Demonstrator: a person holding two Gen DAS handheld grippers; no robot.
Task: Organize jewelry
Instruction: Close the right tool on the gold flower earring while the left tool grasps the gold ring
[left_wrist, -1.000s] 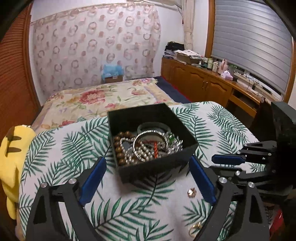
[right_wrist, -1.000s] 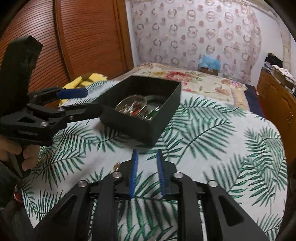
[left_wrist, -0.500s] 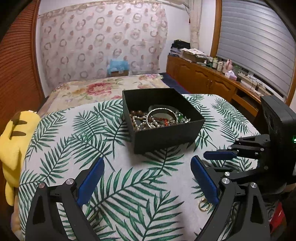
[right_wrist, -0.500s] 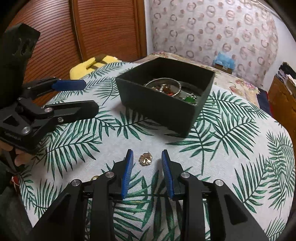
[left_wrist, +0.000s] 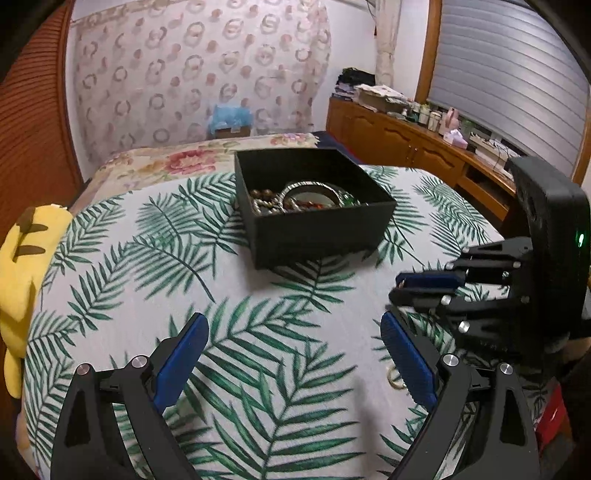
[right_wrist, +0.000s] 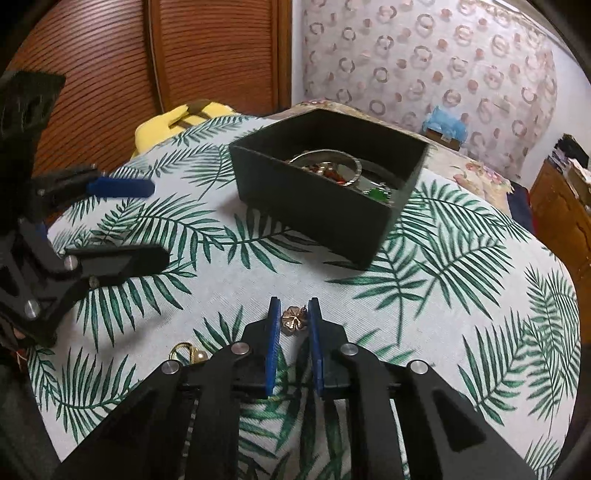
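Observation:
A black open box (left_wrist: 325, 225) (right_wrist: 317, 206) holding bracelets and beads stands on the palm-leaf cloth. A small gold flower earring (right_wrist: 294, 320) lies on the cloth between the fingertips of my right gripper (right_wrist: 294, 317), whose jaws stand a little apart on either side of it, not pressing it. A gold hoop with a pearl (right_wrist: 186, 352) lies left of those fingers and shows in the left wrist view (left_wrist: 394, 376). My left gripper (left_wrist: 293, 345) is wide open and empty, well in front of the box. The right gripper (left_wrist: 417, 288) shows at its right.
A yellow plush toy (left_wrist: 22, 266) lies at the table's left edge. A bed with a floral cover (left_wrist: 177, 162) is behind the table. A wooden cabinet (left_wrist: 406, 140) runs along the right wall. A wooden slatted door (right_wrist: 184, 59) stands at the left.
My left gripper has pulled back from the box. My right gripper has come down over the gold flower earring, with its jaws now on either side of it.

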